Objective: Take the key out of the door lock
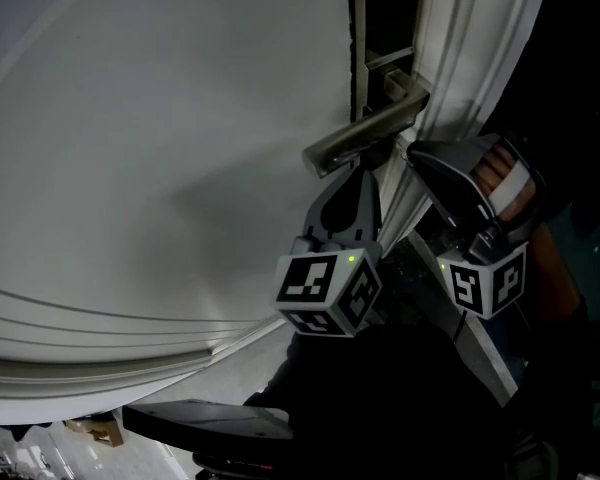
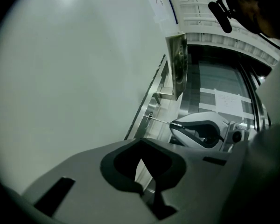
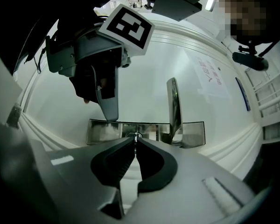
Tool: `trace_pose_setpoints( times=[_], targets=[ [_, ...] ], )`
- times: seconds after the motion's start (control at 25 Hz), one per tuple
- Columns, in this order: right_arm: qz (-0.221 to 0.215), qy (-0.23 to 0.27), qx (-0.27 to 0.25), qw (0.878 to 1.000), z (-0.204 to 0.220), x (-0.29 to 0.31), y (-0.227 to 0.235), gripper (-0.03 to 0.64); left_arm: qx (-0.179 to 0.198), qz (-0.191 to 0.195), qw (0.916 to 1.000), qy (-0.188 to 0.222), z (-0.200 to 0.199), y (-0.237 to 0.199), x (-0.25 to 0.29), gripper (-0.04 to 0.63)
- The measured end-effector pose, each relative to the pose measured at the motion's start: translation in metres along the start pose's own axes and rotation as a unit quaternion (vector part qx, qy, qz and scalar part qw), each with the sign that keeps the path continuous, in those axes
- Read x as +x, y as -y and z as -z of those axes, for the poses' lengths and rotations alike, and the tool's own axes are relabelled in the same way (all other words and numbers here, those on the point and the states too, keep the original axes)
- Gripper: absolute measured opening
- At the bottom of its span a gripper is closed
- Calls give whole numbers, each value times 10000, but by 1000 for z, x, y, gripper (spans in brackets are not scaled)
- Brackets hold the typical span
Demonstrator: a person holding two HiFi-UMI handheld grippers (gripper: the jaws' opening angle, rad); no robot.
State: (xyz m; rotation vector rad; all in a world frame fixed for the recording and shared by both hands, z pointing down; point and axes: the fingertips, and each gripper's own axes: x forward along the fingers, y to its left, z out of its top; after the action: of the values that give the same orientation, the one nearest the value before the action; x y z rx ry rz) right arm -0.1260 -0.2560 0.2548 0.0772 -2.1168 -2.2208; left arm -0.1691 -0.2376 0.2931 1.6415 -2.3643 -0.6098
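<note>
Left gripper, right gripper, jaws closed

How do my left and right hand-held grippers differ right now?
The right hand-held gripper is shut on the key; the left hand-held gripper is shut on nothing. The right faces the lock plate; the left sits just under the door handle. Both have closed jaws.

The door handle is caught steeply from above, close in, by the head view. It is faced head-on by the right gripper view and sighted along the door by the left gripper view; the key beside it is shared by both.
</note>
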Motion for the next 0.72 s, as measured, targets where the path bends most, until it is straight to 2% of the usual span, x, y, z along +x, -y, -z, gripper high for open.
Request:
trace_pose_setpoints(
  times=[0.72],
  targets=[
    [28, -56, 29, 10000, 2, -2, -3, 12, 42, -16, 10000, -33, 3, -2, -1, 0]
  ],
)
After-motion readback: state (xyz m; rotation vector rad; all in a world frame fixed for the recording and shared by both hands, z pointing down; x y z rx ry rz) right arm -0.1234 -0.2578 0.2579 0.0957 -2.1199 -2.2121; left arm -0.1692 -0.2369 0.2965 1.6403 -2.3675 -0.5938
